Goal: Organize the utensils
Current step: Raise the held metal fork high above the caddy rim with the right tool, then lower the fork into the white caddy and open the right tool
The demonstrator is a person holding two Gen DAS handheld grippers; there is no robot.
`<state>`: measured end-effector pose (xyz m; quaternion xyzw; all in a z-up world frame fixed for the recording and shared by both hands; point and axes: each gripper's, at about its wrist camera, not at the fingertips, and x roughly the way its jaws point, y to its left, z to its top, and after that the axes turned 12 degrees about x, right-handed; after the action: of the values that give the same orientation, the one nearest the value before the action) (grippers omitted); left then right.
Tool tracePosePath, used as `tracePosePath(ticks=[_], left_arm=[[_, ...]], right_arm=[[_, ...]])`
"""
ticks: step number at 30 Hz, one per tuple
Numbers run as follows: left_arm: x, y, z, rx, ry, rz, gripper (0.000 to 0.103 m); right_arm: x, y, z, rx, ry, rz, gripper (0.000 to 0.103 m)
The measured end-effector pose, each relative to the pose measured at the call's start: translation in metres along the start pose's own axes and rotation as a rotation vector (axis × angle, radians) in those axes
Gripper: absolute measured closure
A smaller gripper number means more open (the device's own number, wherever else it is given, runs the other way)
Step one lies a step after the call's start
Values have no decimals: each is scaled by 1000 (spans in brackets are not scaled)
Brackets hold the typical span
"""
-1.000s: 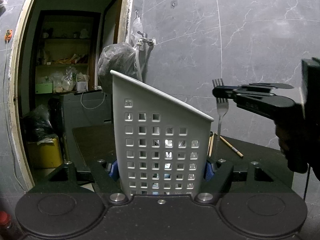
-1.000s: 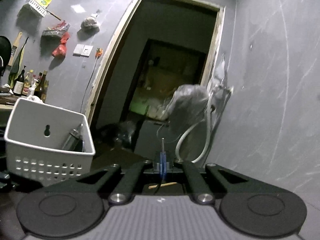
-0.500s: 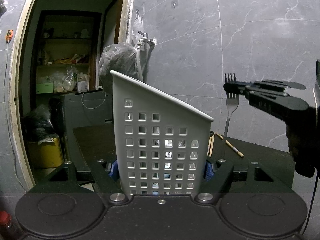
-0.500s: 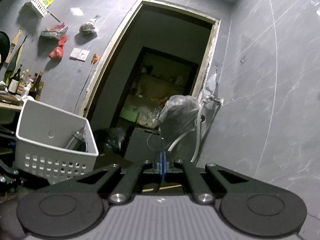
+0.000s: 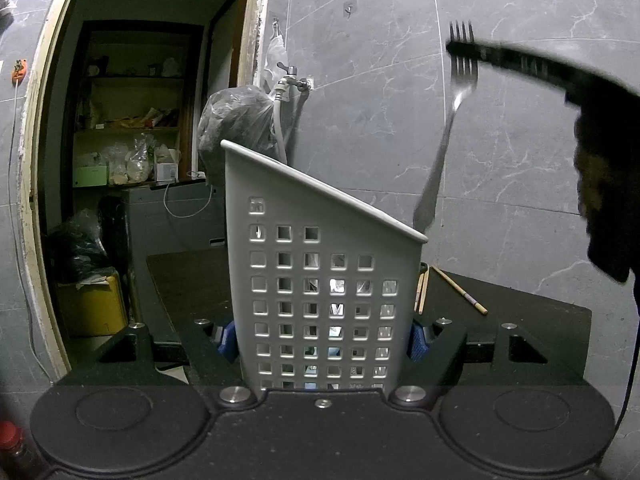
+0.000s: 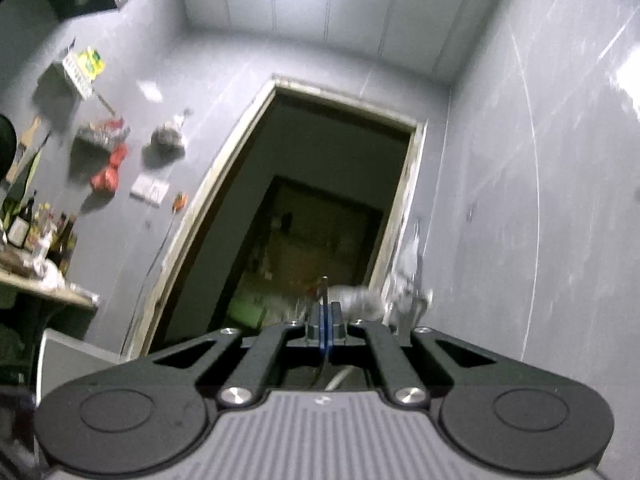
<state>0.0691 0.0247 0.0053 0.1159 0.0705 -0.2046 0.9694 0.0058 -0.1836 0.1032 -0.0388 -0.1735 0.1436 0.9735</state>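
My left gripper (image 5: 322,338) is shut on a white perforated utensil basket (image 5: 320,272), its blue pads pressing both side walls, and the basket stands tilted over the dark table (image 5: 520,320). My right gripper (image 5: 460,46) enters that view from the upper right, shut on a metal fork (image 5: 440,152) near the tines. The fork hangs with its handle end just above the basket's right rim. In the blurred right wrist view, the right gripper (image 6: 325,322) points upward, jaws pressed together on the thin fork (image 6: 323,292). A white corner of the basket (image 6: 68,356) shows low on the left.
Wooden chopsticks (image 5: 460,290) lie on the table behind the basket. A grey marbled wall (image 5: 520,140) stands close behind, with a tap and hose (image 5: 288,88) and a bagged object (image 5: 236,120). An open doorway (image 5: 132,140) leads to shelves on the left.
The right gripper has lifted the fork off the table and tipped upward; the fork now hangs higher, its handle near the basket's rim. The left gripper and basket have not moved.
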Motion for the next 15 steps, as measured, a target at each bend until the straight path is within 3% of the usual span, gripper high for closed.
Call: tracePosePath(ticks=[9, 15], left_arm=[[0, 0, 0, 1, -1, 0, 27], [0, 0, -1, -3, 0, 1, 27]], right_arm=[[5, 13, 35, 32, -144, 74, 101], [15, 30, 39, 62, -160, 146, 101]])
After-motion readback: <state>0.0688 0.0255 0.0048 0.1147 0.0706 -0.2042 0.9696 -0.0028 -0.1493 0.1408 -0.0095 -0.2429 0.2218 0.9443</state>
